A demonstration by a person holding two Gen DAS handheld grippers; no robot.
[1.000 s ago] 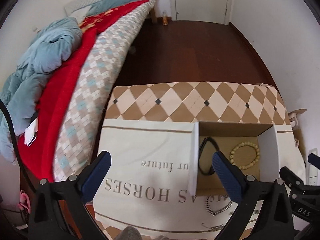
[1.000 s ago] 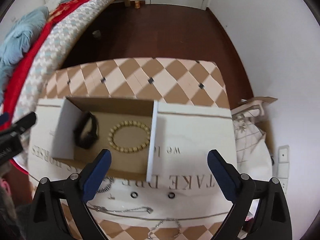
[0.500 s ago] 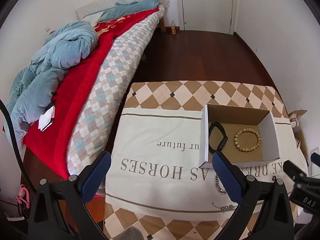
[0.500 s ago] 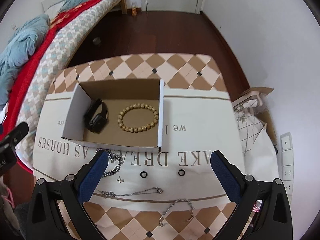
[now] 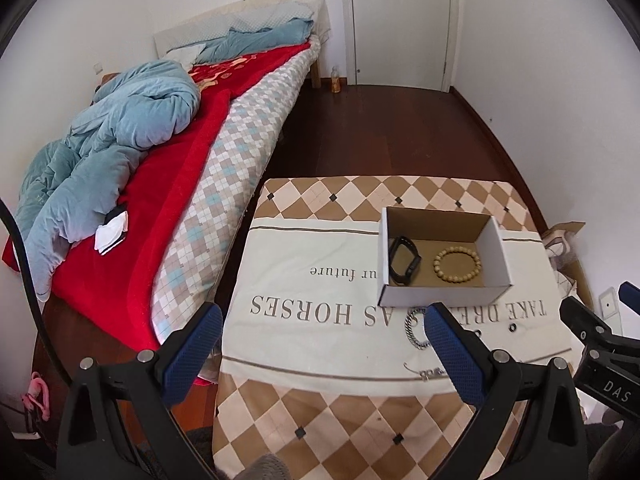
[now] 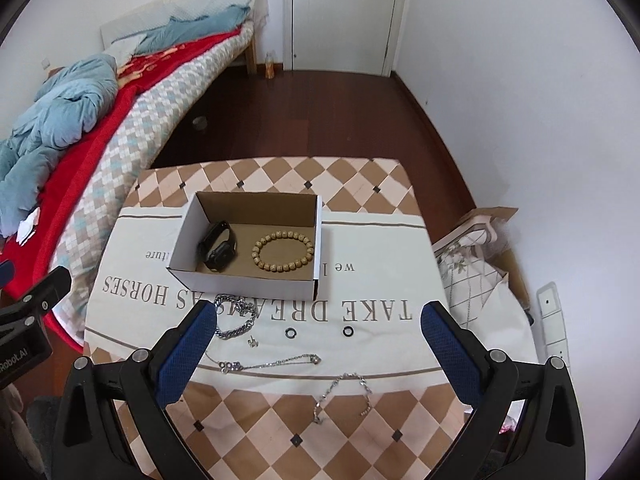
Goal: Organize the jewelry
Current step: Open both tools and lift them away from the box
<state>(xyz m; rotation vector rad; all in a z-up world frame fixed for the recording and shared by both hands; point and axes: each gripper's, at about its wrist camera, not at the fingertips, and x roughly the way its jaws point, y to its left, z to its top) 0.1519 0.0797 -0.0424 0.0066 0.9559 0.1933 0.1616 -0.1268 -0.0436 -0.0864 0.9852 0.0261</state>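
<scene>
A cardboard box [image 6: 184,254] [image 5: 502,250] stands on a printed cloth on the table. Inside lie a black watch [image 6: 218,247] [image 5: 405,261] and a beige bead bracelet [image 6: 283,251] [image 5: 457,265]. In front of the box lie a silver chain bracelet [image 6: 236,316] [image 5: 414,330], a small stud [image 6: 253,342], two black rings [image 6: 291,333] [image 6: 349,331], a thin necklace [image 6: 272,362] and another thin silver bracelet [image 6: 342,394]. My left gripper [image 5: 324,346] and right gripper [image 6: 318,340] are both open and empty, held above the table's near side.
The cloth [image 6: 380,268] lies on a checked table cover [image 6: 280,176]. A bed [image 5: 168,168] with red and blue bedding runs along the left. A bag [image 6: 476,264] sits right of the table. Dark wood floor [image 6: 304,120] and a door lie beyond.
Both grippers have pulled back and up from the box, so the whole table and room show. The jewelry in front of the box has come into view.
</scene>
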